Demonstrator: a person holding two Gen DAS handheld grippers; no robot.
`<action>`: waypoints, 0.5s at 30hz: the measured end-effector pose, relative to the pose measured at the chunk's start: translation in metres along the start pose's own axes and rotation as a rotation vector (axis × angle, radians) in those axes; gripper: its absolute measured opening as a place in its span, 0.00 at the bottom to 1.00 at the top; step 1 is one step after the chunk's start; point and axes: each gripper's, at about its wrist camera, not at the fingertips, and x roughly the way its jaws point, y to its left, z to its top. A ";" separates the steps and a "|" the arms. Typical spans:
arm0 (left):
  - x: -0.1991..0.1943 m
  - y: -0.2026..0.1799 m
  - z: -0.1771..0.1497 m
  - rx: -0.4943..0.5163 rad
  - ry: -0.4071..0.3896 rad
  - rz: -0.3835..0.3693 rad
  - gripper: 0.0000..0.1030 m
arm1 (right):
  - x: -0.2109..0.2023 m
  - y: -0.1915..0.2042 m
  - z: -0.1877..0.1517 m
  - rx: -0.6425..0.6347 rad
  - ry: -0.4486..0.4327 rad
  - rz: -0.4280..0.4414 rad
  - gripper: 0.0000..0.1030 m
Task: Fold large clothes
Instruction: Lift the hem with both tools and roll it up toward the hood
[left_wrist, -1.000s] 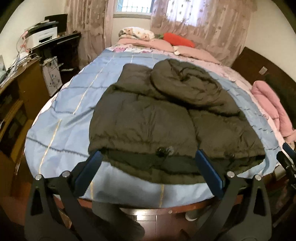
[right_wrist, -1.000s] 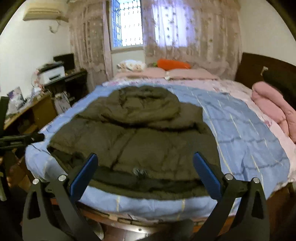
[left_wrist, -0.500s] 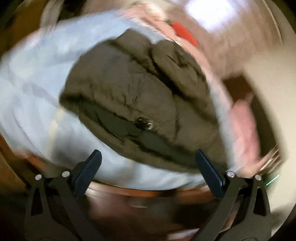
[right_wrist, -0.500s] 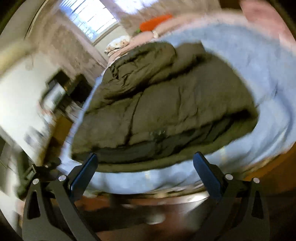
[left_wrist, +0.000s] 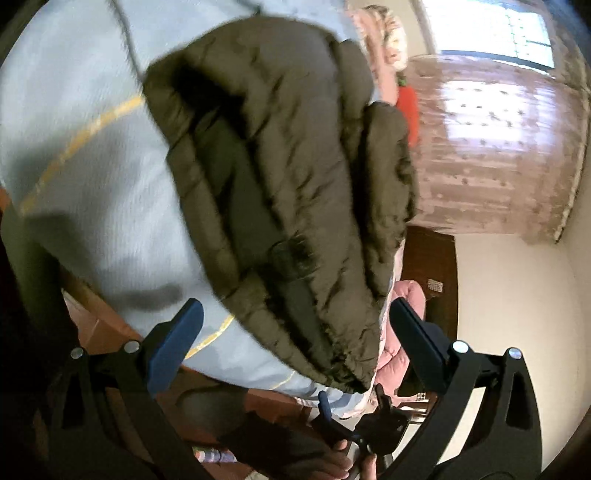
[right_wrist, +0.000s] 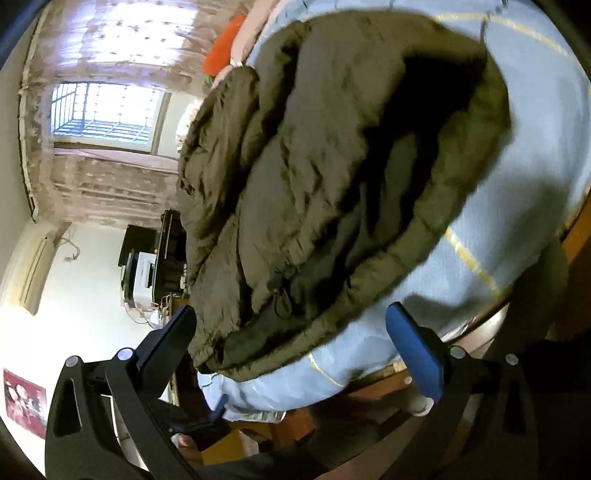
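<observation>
A dark olive padded jacket (left_wrist: 280, 173) lies folded on a light blue quilted bedspread (left_wrist: 92, 192); it also shows in the right wrist view (right_wrist: 332, 177). My left gripper (left_wrist: 291, 345) is open and empty, rolled sideways, its jaws wide on either side of the jacket's near hem and short of it. My right gripper (right_wrist: 291, 339) is open and empty, rolled the other way, facing the same hem with the drawcord toggle (right_wrist: 277, 284). Each gripper appears small at the bottom of the other's view.
The bed's wooden frame (right_wrist: 576, 236) runs along the near edge. A desk with a printer (right_wrist: 142, 273) stands at one side. A pink blanket (left_wrist: 402, 332) lies at the other side. An orange cushion (left_wrist: 408, 107) and curtains (left_wrist: 491, 155) are at the far end.
Both grippers have rolled hard sideways, in opposite directions, and come closer to the jacket's near hem. Both stay open. The jacket has not moved.
</observation>
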 end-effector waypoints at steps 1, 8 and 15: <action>0.005 0.000 -0.001 0.004 0.004 0.004 0.98 | 0.002 0.000 0.000 0.004 -0.003 0.005 0.99; 0.027 0.007 -0.001 -0.011 0.009 0.017 0.98 | 0.011 -0.017 0.012 0.100 -0.004 0.034 0.99; 0.042 0.008 0.006 -0.002 -0.022 0.016 0.98 | 0.020 -0.017 0.018 0.121 -0.011 0.069 0.99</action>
